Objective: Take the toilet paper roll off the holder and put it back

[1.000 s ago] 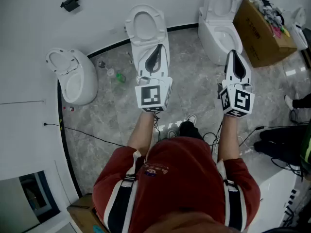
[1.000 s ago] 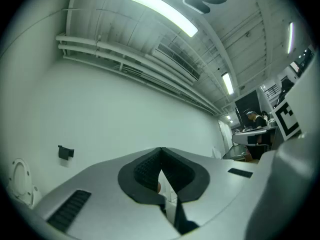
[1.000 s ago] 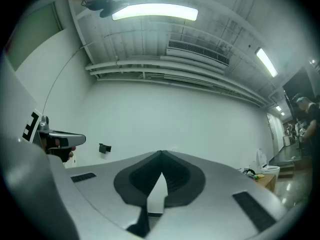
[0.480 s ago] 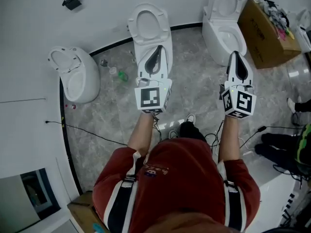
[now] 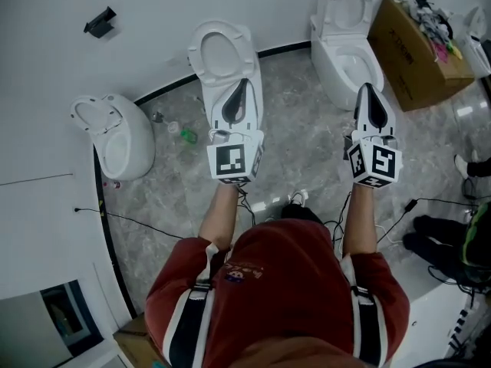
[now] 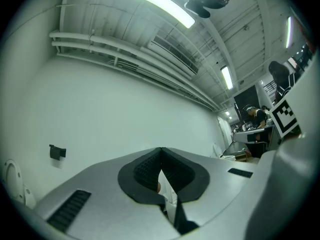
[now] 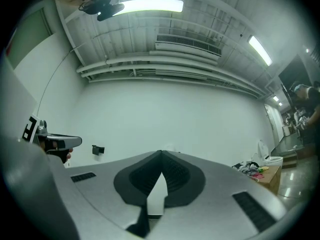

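both grippers have advanced toward the wall, left gripper (image 5: 244, 83) and right gripper (image 5: 369, 88) carried with jaws closed and empty, likely in transit, because the black wall holder (image 5: 100, 21), no toilet paper roll discernible on it, is well apart.

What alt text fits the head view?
Person in a red top holds the left gripper and right gripper, both shut, over a grey stone floor with three white toilets; black wall holder upper left, cardboard box upper right.
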`<action>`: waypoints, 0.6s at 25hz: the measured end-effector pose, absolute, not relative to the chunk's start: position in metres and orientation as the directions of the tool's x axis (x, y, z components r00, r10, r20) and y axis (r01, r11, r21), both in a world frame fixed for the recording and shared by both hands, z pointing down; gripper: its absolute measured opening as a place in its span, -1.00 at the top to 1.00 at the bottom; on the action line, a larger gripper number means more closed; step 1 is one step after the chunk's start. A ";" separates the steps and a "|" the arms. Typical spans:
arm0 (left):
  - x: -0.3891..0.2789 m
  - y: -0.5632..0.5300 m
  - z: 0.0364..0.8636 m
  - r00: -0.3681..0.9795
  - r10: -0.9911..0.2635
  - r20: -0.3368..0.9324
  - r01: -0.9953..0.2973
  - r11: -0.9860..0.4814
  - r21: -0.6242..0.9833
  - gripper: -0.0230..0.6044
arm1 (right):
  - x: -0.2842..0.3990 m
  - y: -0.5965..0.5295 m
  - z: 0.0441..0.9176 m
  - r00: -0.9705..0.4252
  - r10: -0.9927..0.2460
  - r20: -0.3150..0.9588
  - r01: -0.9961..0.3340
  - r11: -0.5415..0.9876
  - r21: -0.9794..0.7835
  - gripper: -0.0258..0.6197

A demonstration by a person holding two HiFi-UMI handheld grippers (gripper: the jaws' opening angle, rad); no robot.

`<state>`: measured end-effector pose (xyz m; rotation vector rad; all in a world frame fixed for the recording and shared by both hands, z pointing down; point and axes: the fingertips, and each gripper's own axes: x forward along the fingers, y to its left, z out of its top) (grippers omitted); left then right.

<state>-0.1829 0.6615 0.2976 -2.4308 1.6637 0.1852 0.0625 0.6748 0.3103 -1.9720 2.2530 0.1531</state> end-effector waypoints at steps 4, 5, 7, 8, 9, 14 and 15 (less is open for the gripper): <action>-0.157 0.633 0.299 0.367 -0.907 -0.206 -0.930 -0.357 -0.083 0.87 | 0.092 0.650 0.311 -0.124 -0.976 -0.176 -0.992 0.127 -0.002 0.90; -0.152 0.626 0.299 0.366 -0.906 -0.210 -0.931 -0.357 -0.083 0.87 | 0.099 0.643 0.311 -0.122 -0.976 -0.178 -0.992 0.125 -0.003 0.90; -0.141 0.612 0.297 0.354 -0.908 -0.223 -0.935 -0.345 -0.079 0.87 | 0.113 0.628 0.312 -0.118 -0.977 -0.177 -0.993 0.122 -0.006 0.90; -0.136 0.606 0.297 0.344 -0.911 -0.228 -0.939 -0.335 -0.077 0.87 | 0.121 0.621 0.313 -0.118 -0.977 -0.177 -0.993 0.121 -0.007 0.90; -0.131 0.600 0.297 0.332 -0.915 -0.229 -0.943 -0.323 -0.076 0.87 | 0.127 0.614 0.313 -0.120 -0.977 -0.177 -0.992 0.123 -0.009 0.90; -0.117 0.578 0.304 0.307 -0.928 -0.211 -0.952 -0.296 -0.085 0.87 | 0.148 0.591 0.316 -0.137 -0.972 -0.190 -0.988 0.147 -0.037 0.90; -0.114 0.574 0.304 0.309 -0.928 -0.208 -0.951 -0.296 -0.091 0.87 | 0.150 0.587 0.317 -0.136 -0.972 -0.191 -0.988 0.147 -0.044 0.90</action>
